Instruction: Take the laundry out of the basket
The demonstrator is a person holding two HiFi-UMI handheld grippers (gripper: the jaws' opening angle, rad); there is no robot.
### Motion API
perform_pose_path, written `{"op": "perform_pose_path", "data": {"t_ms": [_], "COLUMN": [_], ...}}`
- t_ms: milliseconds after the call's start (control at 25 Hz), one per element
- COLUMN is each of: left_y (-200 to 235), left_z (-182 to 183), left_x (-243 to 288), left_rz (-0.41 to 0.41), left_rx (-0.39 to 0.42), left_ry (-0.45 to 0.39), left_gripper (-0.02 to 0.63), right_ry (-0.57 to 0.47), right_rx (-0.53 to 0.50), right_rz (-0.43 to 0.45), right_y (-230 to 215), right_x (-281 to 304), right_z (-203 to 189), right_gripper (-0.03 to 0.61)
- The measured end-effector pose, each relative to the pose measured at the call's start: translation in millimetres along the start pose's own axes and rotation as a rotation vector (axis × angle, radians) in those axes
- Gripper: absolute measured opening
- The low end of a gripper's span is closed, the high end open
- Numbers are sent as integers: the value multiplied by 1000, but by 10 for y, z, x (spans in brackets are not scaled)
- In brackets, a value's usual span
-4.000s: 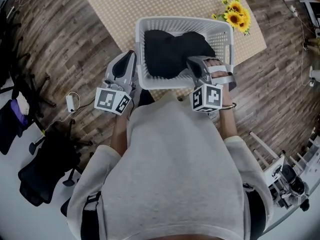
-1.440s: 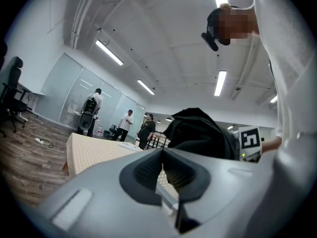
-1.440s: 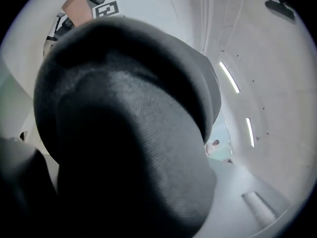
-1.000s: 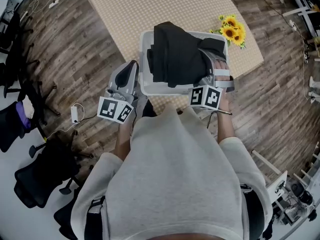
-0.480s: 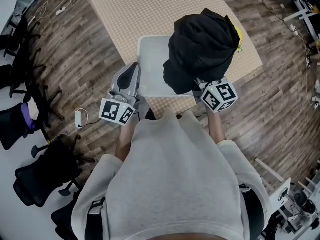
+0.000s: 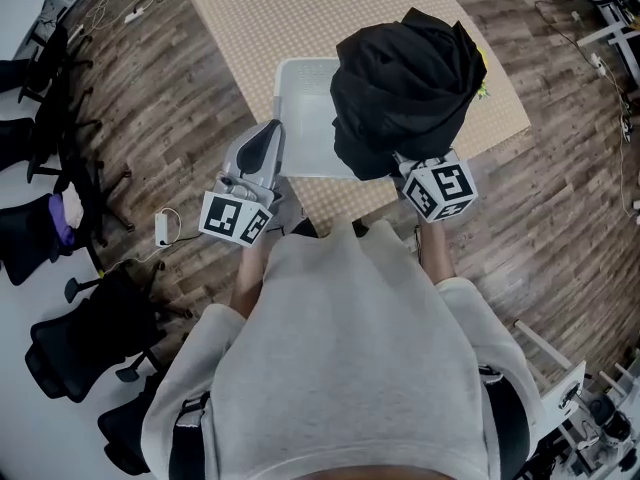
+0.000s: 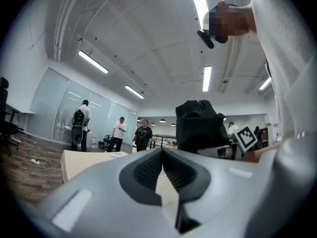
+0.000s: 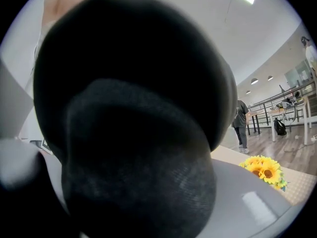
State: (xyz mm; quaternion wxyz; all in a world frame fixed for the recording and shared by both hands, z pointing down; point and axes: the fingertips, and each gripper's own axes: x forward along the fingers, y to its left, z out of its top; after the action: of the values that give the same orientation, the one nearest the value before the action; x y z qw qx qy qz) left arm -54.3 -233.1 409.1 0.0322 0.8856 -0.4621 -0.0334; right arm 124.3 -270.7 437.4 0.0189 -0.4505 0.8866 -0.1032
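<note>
Worktop [image 6: 300,8]: basket [image 6: 300,118] sits at my near edge.
Laundry [image 6: 405,83]: black bundle up over the basket's right side; soft, light, floppy, so I'd grip a thick fold.
Right gripper [image 6: 412,166]: fingers grasping the laundry.
Left gripper [image 7: 161,155]: fingers clenched, empty.

I stand at a beige woven-topped table [image 6: 300,8] on a dark wood-plank floor [image 6: 150,118]. Yellow sunflowers [image 8: 265,168] lie near the table's right edge. Left of the table I see black office chairs [image 6: 75,343] and a white plug-in adapter [image 6: 163,229]. Beyond the table stand three people [image 7: 119,132].
</note>
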Motion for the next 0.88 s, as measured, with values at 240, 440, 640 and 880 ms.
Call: {"op": "perform_pose_path", "data": {"t_ms": [240,440,640,880], "left_y": [-157,-203,-248,-445], "left_z": [135,192,206,184], "left_x": [-118,-505,-990,-1351], "left_rz": [-84,-140,-200,-238], "left_rx": [-1,-19,-39,-54], "left_ry": [-57,-68,-60,-58], "left_gripper": [8,8,8,8], "right_ry": [-43,-52,-62,-61], "right_rx": [-17,-44,-41,-36], "right_rz": [-50,-103,-155,-195], "right_y": [212,643,1179,1530], "right_x": [-283,-558,-849,-1208], "right_z": [158,187,107,2], "right_gripper": [169,169,169,169]}}
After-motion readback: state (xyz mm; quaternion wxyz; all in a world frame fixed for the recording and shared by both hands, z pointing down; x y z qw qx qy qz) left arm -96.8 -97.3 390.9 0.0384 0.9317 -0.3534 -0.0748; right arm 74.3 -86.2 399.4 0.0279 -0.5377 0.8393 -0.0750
